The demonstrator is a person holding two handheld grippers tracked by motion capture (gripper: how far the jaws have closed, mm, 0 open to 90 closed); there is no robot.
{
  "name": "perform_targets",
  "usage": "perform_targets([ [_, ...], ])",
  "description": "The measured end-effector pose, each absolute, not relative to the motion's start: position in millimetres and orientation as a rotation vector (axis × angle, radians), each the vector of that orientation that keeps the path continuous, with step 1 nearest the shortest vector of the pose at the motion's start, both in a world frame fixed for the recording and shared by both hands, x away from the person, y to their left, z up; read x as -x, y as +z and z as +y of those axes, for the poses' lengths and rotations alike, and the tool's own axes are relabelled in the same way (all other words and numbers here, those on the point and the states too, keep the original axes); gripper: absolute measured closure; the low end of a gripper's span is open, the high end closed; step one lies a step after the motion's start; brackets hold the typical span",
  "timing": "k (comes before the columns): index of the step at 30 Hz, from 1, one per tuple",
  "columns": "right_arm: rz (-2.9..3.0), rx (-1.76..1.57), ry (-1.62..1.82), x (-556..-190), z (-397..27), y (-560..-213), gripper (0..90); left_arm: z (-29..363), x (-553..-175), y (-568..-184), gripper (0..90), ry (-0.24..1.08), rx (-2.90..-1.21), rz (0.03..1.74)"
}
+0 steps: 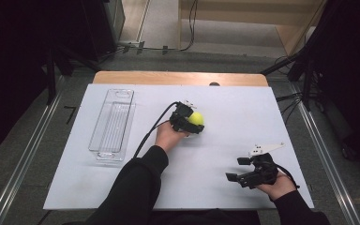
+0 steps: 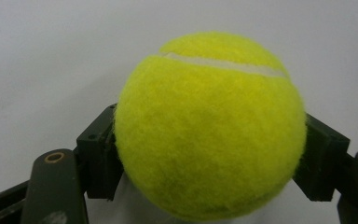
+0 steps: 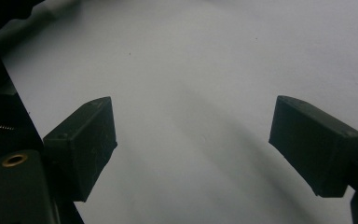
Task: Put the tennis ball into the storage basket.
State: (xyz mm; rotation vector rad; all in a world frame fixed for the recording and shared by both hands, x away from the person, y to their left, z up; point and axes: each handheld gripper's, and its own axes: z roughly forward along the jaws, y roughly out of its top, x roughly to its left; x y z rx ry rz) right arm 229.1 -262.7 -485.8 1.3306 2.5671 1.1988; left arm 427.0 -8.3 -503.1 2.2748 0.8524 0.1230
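Note:
A yellow-green tennis ball (image 1: pixel 197 118) (image 2: pixel 209 126) sits near the middle of the white table top (image 1: pixel 243 112). My left gripper (image 1: pixel 194 123) (image 2: pixel 209 156) is shut on it, a black pad pressing each side of the ball. In the left gripper view one pad (image 2: pixel 98 154) is at the ball's left and the other at its right. My right gripper (image 1: pixel 236 169) (image 3: pixel 193 149) rests low at the near right of the table. It is open, with only bare white surface between its fingers.
A clear plastic tray (image 1: pixel 112 124), long and narrow, lies at the left of the table. A wooden strip (image 1: pixel 178 78) runs along the far edge. The left gripper's black cable (image 1: pixel 152 131) curves across the surface beside the forearm.

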Motion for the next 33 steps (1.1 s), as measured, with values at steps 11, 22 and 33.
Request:
perform_targets([
  [11,2.566,-1.329,1.199,-229.1,-262.7,-485.8,12.7,-7.4,-426.9,-502.6,26.5,0.121,-2.28,0.843],
  [22,2.567,-1.333,1.195,-229.2,-263.4,-485.9,12.6,-0.4,-422.8,-495.1,26.6,0.081,-2.288,0.835],
  [33,2.572,-1.328,1.187,-229.5,-262.7,-486.0,12.6,11.4,-411.4,-478.0,26.5,0.039,-2.302,0.82],
])
